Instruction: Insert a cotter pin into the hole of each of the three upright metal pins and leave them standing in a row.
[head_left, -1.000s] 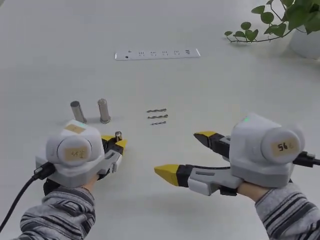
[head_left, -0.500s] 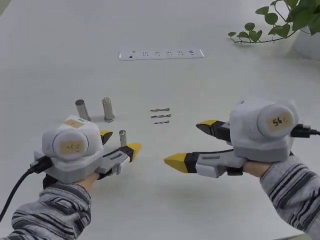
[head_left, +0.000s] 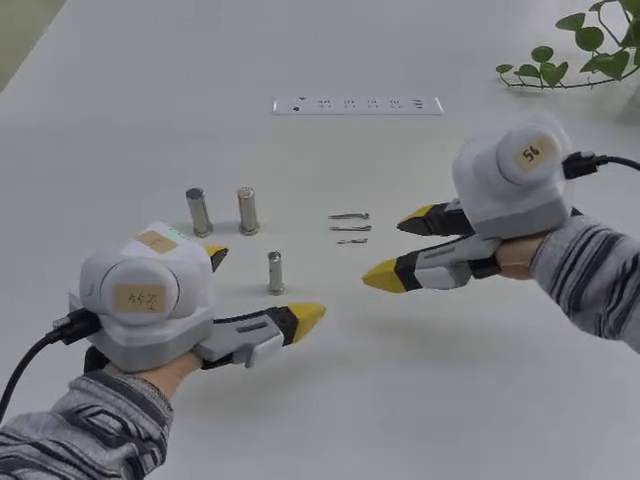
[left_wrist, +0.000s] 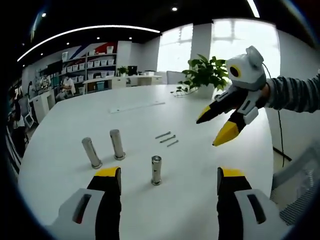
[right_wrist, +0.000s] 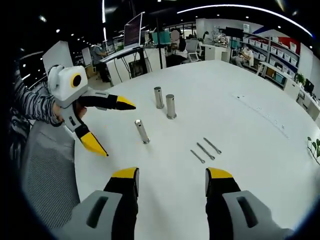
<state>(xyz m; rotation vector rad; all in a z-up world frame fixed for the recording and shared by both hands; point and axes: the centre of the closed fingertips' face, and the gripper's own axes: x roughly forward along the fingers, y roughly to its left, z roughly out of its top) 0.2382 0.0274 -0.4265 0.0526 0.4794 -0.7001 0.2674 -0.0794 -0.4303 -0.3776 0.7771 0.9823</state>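
Left gripper (head_left: 263, 285) jaws widened — metal pin (head_left: 275, 271) between tips, untouched | right gripper (head_left: 388, 253) spread

The left gripper (left_wrist: 168, 175) holds its yellow-tipped jaws wide apart over the white worktop (left_wrist: 200, 195). A near pin (left_wrist: 156, 170) stands upright just ahead, in line with the gap and touching neither jaw. Farther left, a second pin (left_wrist: 117, 144) and a third pin (left_wrist: 92, 153) stand side by side. Three cotter pins (left_wrist: 166, 138) lie loose beyond. The right gripper (left_wrist: 211, 131) hovers at right, jaws apart.
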